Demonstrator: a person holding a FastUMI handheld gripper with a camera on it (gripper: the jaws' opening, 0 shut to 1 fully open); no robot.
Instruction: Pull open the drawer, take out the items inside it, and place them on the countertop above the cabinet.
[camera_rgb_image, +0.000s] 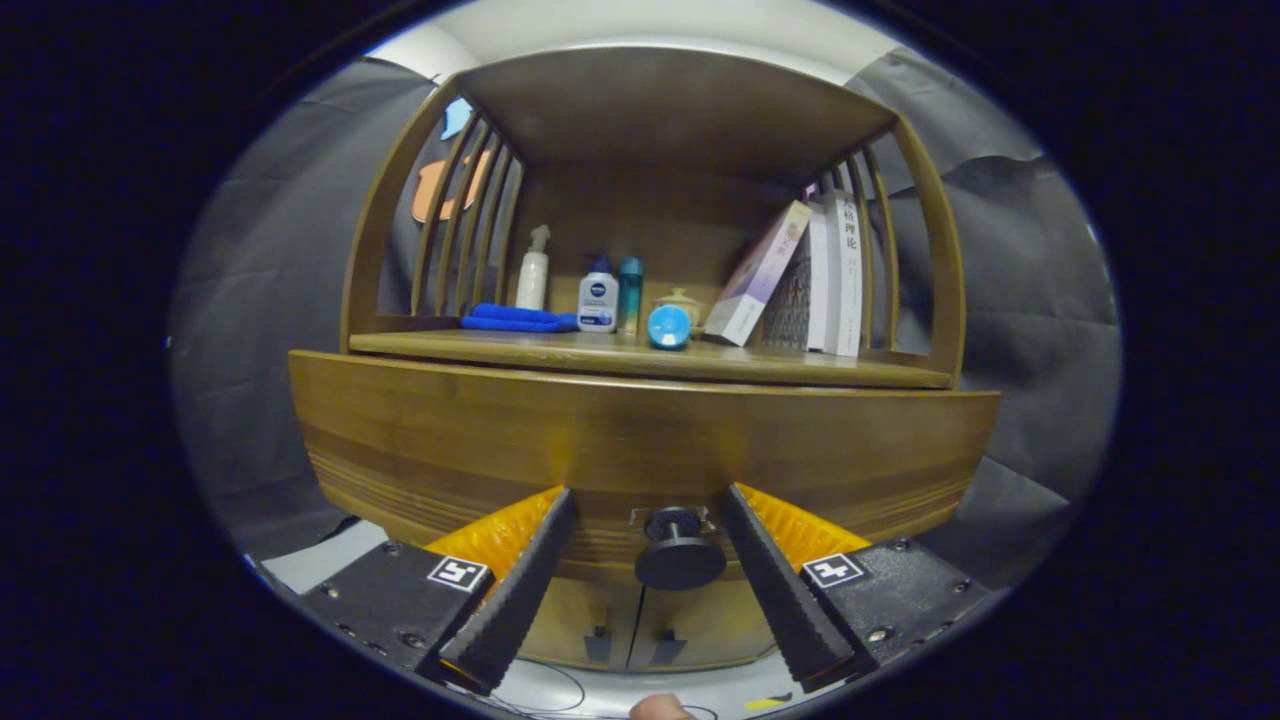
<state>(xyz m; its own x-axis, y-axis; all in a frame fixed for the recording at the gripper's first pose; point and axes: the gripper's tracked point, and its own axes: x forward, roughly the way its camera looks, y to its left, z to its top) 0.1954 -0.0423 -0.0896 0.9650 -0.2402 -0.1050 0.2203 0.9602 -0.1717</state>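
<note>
Nearest, the gripper (648, 500) has its two fingers spread wide apart, pressing on nothing. Between them, clear of both, sits the round dark knob (679, 556) of the drawer (640, 440), whose wooden front runs broad across the cabinet and looks shut; what lies inside it is hidden. Just below the knob are two cabinet doors (640, 620) with small dark handles, side by side.

Above the drawer lies the countertop (800, 365). On it, from left to right, rest a folded blue cloth (518, 318), a white spray bottle (533, 270) behind the cloth, a white bottle with a blue cap (597, 298), a teal bottle (630, 293), a blue ball (668, 326) near the front edge, and a small pale lidded jar (680, 304) behind the ball. To the right, a slanted book (756, 274) leans on a row of upright books (835, 280). Curved wooden slats close both sides beneath a wooden top shelf (670, 110).
</note>
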